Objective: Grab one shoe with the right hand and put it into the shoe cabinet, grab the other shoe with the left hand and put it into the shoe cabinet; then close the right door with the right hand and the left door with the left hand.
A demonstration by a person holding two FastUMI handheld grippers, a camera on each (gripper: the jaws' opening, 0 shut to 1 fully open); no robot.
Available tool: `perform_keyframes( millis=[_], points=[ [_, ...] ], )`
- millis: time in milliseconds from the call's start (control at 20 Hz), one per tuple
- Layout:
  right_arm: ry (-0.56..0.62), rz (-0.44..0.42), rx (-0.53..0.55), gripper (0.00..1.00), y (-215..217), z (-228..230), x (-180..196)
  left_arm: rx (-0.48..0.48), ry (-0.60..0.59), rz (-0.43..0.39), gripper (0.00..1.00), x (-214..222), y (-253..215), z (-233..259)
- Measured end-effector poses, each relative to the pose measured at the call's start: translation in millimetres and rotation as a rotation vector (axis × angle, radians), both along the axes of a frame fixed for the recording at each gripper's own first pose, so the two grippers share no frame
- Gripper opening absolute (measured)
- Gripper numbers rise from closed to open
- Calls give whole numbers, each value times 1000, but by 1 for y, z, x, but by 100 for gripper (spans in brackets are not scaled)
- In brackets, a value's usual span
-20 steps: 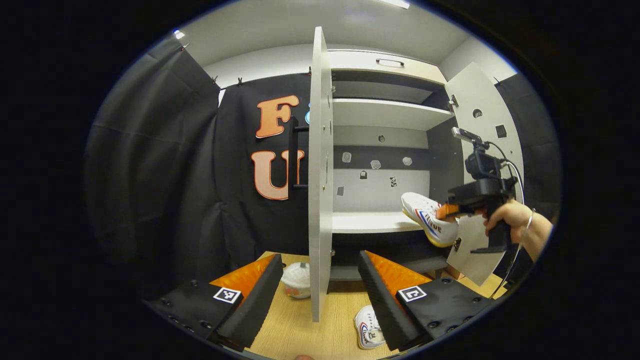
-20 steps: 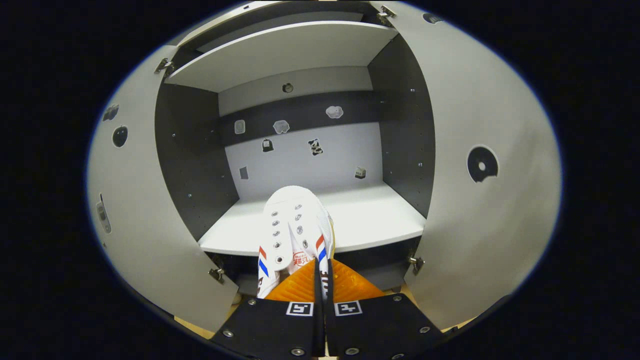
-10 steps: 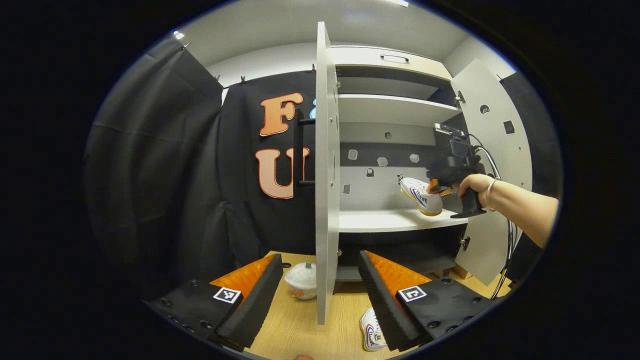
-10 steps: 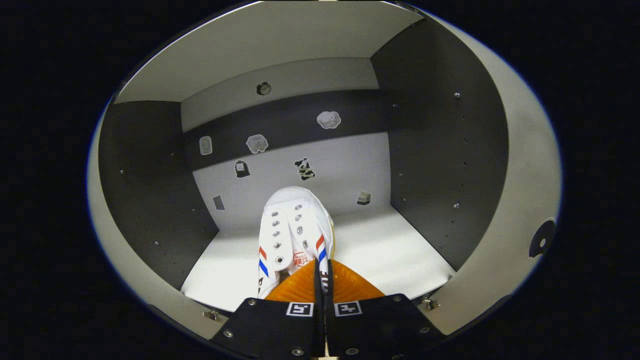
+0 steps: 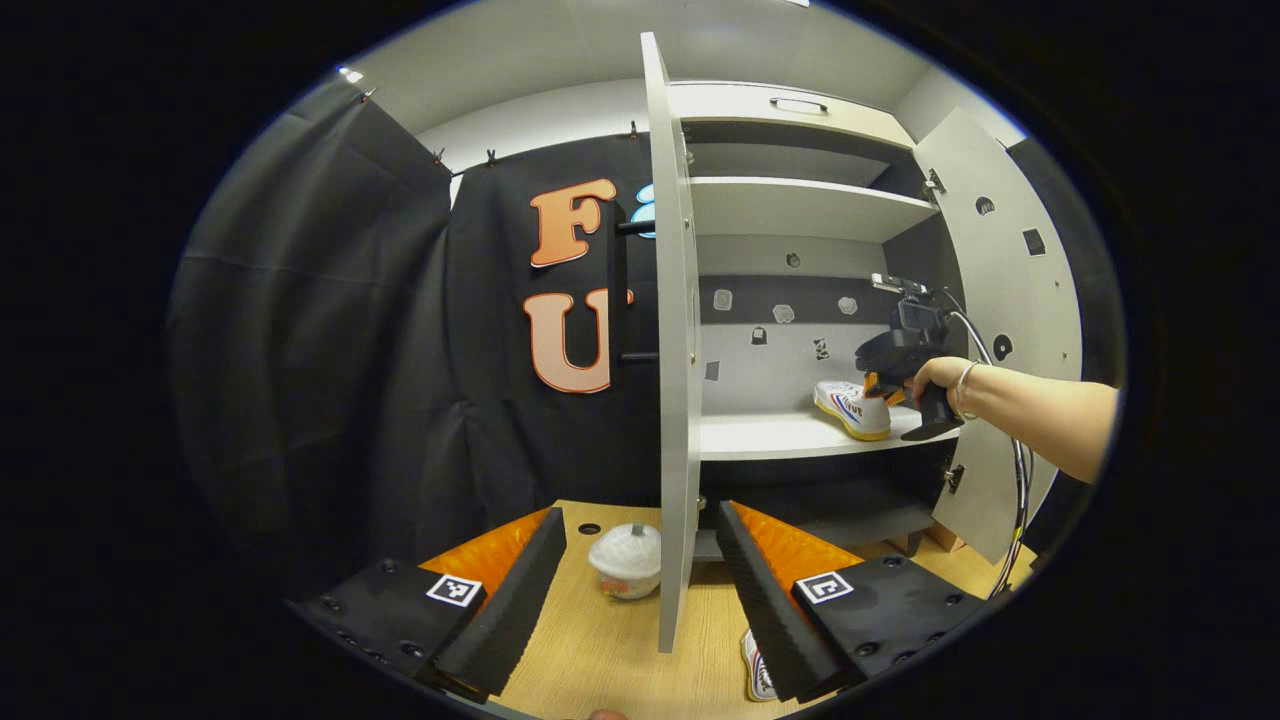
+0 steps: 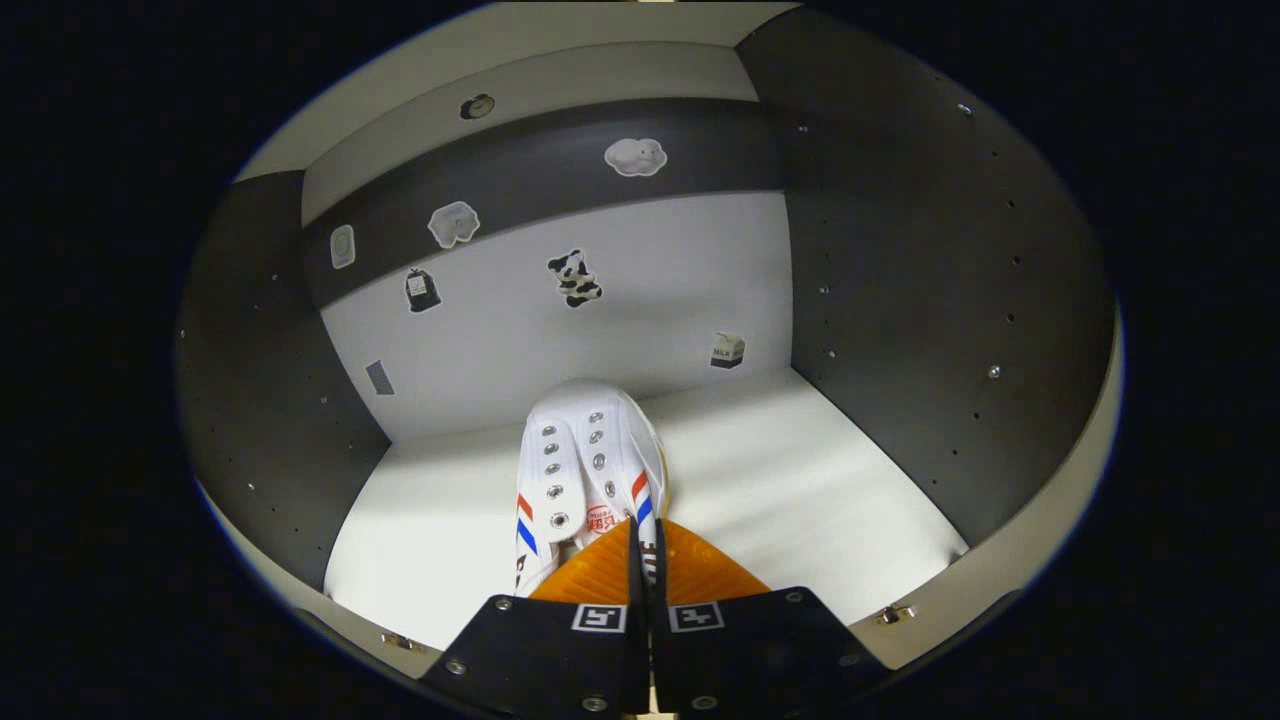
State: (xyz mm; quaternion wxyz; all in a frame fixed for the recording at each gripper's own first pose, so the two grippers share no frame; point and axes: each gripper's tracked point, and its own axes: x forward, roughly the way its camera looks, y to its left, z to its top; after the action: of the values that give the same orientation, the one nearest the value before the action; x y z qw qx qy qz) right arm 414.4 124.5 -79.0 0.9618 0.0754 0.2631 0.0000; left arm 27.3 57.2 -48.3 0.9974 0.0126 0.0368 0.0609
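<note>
In your left gripper view, the shoe cabinet (image 5: 800, 210) fills the centre and right of the frame with both doors swung out: the left door (image 5: 675, 340) stands edge-on down the middle, the right door (image 5: 1010, 320) at the far right. On the middle shelf (image 5: 770, 435), right of centre, sits a white shoe (image 5: 852, 408), and your right gripper (image 5: 880, 385) is at its heel, with your hand (image 5: 935, 375) around the grip. The shelf above it holds nothing you can see. Your left gripper (image 5: 640, 575) rides at the bottom of the frame, spread wide and holding nothing, its two fingers either side of the left door's lower edge without touching it. On the wooden table (image 5: 600, 660) below, a white lidded bowl (image 5: 625, 560) sits bottom centre, just left of the door, and the second shoe (image 5: 760, 675) peeks out at the bottom, mostly hidden behind the near finger.

In your right gripper view, you look straight into the compartment: the shoe (image 6: 585, 480) lies low centre on the shelf (image 6: 800, 500), toe towards the back panel (image 6: 620, 320) with its small stickers. Your right gripper (image 6: 640, 560) is pinched nearly together on the shoe's heel rim at the bottom centre. Whether the sole rests fully on the shelf you cannot tell here; the left gripper view shows it down on the board.
</note>
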Motion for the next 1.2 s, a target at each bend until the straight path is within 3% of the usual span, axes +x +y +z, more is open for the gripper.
perform_keyframes(
  millis=[100,250,300,500,850,1200],
  points=[
    [7,11,-8,5,1,-2,-3,-1,-1,-6,99,0,-1,0],
    [-32,21,5,21,4,11,-5,0,3,-10,99,-2,-2,-1],
    [-50,23,13,20,3,19,-8,-4,3,-11,99,-3,-4,-1],
    [-113,47,-9,36,-1,43,-38,-33,6,-18,97,-10,-9,-4],
    [-215,85,-52,65,-13,62,-119,-34,15,-29,98,-22,-16,-13],
    [-308,114,-29,82,-29,76,-214,-42,60,-49,97,-26,-30,-48]
  ],
)
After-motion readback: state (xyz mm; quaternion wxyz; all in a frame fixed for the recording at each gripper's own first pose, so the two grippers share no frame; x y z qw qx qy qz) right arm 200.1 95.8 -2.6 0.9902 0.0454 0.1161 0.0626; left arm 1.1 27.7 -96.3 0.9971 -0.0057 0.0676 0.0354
